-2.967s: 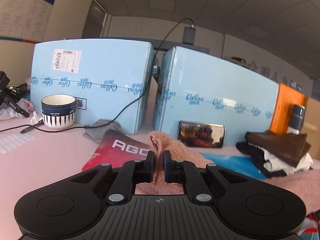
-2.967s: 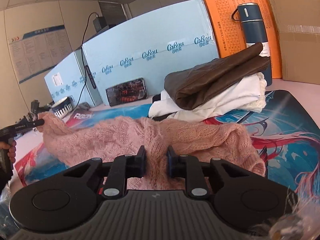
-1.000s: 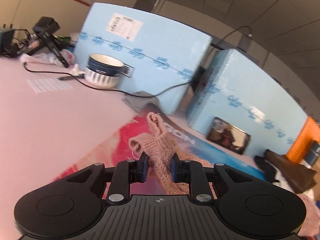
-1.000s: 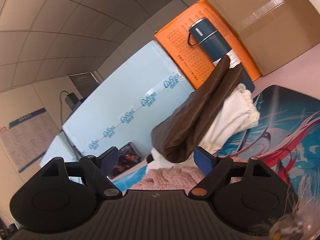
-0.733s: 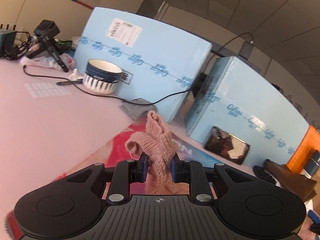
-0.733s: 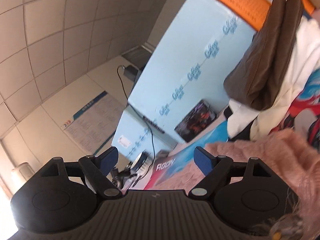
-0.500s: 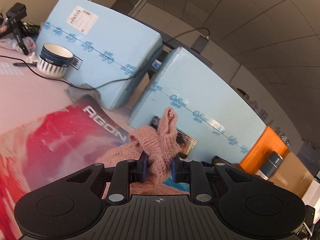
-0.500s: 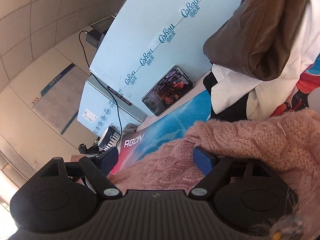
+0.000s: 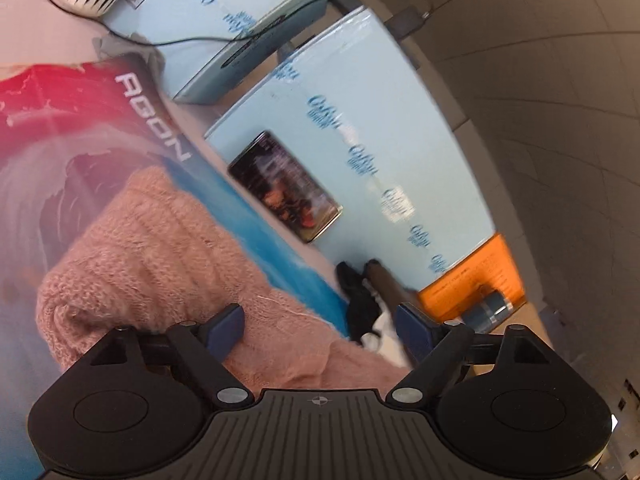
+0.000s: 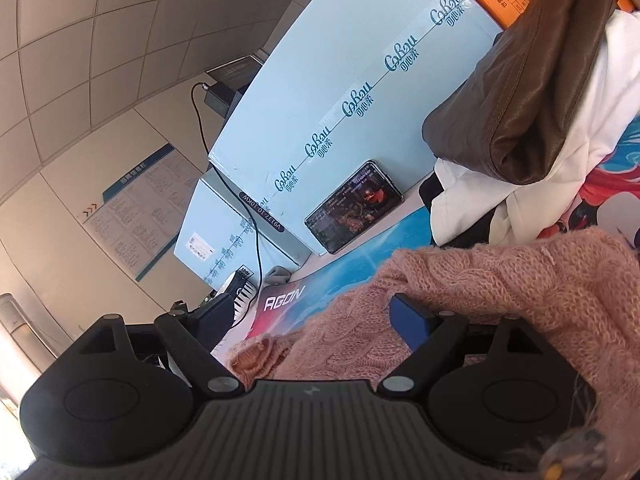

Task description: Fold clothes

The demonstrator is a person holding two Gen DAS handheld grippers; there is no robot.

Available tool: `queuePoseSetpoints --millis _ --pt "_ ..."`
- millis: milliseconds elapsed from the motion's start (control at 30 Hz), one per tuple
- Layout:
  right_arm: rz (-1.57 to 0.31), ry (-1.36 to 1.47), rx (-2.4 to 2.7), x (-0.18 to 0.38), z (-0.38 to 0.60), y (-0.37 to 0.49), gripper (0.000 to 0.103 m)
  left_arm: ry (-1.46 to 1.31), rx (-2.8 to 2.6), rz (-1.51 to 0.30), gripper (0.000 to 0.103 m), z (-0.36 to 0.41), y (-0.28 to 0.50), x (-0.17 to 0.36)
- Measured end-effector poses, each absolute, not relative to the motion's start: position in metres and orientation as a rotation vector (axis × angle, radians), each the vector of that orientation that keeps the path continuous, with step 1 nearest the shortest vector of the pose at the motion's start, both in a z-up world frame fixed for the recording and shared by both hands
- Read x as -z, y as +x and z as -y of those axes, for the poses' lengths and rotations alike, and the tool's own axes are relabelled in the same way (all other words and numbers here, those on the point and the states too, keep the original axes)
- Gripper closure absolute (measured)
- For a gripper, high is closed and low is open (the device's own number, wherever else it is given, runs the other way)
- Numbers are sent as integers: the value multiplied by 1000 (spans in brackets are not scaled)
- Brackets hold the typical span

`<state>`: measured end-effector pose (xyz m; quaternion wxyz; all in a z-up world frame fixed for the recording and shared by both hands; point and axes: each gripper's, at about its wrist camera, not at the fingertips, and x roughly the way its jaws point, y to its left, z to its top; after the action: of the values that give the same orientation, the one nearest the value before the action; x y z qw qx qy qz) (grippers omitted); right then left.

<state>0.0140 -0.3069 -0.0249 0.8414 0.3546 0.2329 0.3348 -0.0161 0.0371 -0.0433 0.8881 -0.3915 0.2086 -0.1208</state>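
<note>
Left wrist view: I see my left gripper [image 9: 320, 326] with its jaws opening wide; the pink knit sweater [image 9: 160, 248] lies under and between them, but the pads press on nothing.
Right wrist view: my right gripper [image 10: 310, 314] also has its jaws opening, already spread wide, over the sweater's [image 10: 500, 292] near edge, gripping nothing.
Sweater's place: it lies bunched on the printed desk mat [image 9: 60, 120], in front of the phone [image 10: 354, 206] that leans on the pale blue box [image 10: 360, 80].
Finished pile: a brown garment [image 10: 520, 92] over white ones [image 10: 576, 148], to the phone's right, just beyond the sweater.
Why released: I judge a fold has been laid down, so both grippers let go for the knit to settle.
Next, I judge: regrip an edge and fold again.
</note>
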Motion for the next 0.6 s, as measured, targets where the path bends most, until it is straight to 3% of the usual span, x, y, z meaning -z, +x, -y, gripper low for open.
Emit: queuePoseSetpoints --millis 100,200,333,500,600 --pt "-477 743 -701 24 308 11 18 -831 303 -421 19 -41 -25 36" --pt "-435 742 -691 22 311 6 19 -865 294 -280 17 -56 -52 26" --pt "-368 735 -667 17 314 -3 18 -719 -156 -171 7 -65 -79 20" --pt "-337 738 -644 17 318 -6 18 -723 -111 -406 7 -72 -41 42" --pt "-346 740 -650 18 318 -5 17 -592 -54 -430 8 -55 -31 42"
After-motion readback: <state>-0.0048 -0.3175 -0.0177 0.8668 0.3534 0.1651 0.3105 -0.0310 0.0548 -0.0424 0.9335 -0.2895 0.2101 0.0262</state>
